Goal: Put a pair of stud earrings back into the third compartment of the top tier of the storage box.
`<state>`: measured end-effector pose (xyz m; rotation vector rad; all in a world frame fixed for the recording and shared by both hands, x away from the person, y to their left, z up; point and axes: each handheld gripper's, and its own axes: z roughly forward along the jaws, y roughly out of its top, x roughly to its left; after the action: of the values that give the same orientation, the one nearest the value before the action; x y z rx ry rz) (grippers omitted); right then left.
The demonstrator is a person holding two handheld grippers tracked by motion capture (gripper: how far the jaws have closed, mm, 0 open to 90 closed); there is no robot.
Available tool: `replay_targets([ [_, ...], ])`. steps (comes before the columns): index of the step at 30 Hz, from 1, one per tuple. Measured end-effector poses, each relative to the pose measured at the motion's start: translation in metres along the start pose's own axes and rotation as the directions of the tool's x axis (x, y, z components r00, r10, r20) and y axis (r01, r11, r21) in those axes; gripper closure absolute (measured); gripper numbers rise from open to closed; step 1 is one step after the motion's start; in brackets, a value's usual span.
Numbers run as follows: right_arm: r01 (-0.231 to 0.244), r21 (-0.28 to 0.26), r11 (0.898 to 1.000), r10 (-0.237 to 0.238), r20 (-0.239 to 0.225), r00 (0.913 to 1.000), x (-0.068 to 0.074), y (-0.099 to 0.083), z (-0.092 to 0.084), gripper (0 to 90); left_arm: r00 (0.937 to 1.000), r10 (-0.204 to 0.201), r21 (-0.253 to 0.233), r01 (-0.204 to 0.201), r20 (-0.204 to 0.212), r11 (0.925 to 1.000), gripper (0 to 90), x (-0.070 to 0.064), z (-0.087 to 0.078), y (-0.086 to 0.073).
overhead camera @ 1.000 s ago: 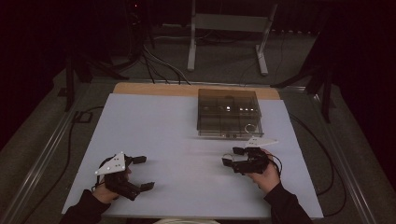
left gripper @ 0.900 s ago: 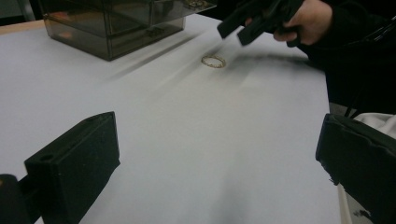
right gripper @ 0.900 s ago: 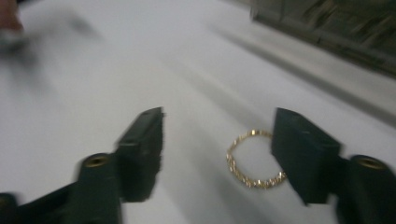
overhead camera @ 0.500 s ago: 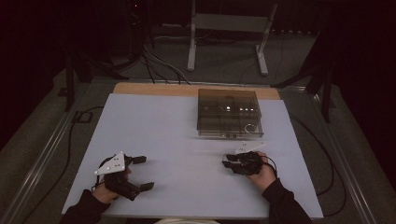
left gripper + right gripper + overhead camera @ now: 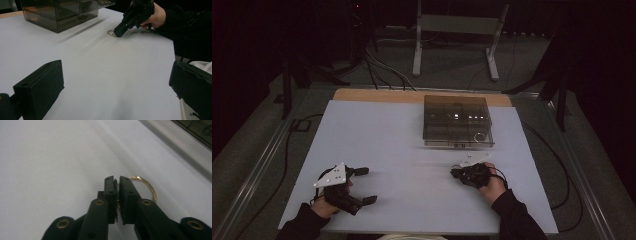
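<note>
A thin gold ring [image 5: 150, 188] lies on the white table [image 5: 402, 145], in front of a smoky clear compartment box [image 5: 457, 122]. My right gripper [image 5: 118, 180] points down at the table and its jaws have just been closing. They now stand together, pinching the ring's near edge. The left gripper view shows that right gripper [image 5: 117, 32] tipped onto the ring [image 5: 111, 33]. The right gripper [image 5: 455, 173] sits at the table's front right in the high view. My left gripper [image 5: 366, 185] rests at the front left, its jaws wide open around bare table [image 5: 115, 95].
The compartment box [image 5: 57, 15] stands at the table's far right, a short way beyond the right hand. A metal stand [image 5: 457, 30] and cables [image 5: 382, 70] are on the floor behind the table. A wooden strip [image 5: 377, 95] edges the far side.
The right gripper has dipped toward the table and its jaws have gone from apart to together. The left gripper has stayed where it was.
</note>
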<state>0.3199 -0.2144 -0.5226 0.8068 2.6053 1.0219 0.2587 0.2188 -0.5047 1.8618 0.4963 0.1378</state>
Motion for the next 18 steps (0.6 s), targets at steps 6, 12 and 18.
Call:
replay_targets([
  [6, -0.025, 0.000, 1.000, 0.025, 0.000, 0.9997, 0.000, 0.001, -0.001, 87.0, 1.0000, -0.002, 0.001, 0.002, 0.000, 1.0000, 0.5, 0.001, 0.000, 0.000],
  [12, -0.001, -0.019, 1.000, 0.001, 0.013, 0.9999, 0.007, 0.006, -0.007, 87.2, 1.0000, -0.003, -0.002, 0.003, 0.001, 1.0000, 0.5, 0.001, 0.000, 0.000],
  [18, 0.006, -0.035, 0.999, -0.006, 0.015, 0.9999, 0.010, 0.010, -0.014, 87.2, 1.0000, -0.004, -0.002, 0.004, 0.001, 1.0000, 0.5, 0.001, 0.000, 0.000],
])
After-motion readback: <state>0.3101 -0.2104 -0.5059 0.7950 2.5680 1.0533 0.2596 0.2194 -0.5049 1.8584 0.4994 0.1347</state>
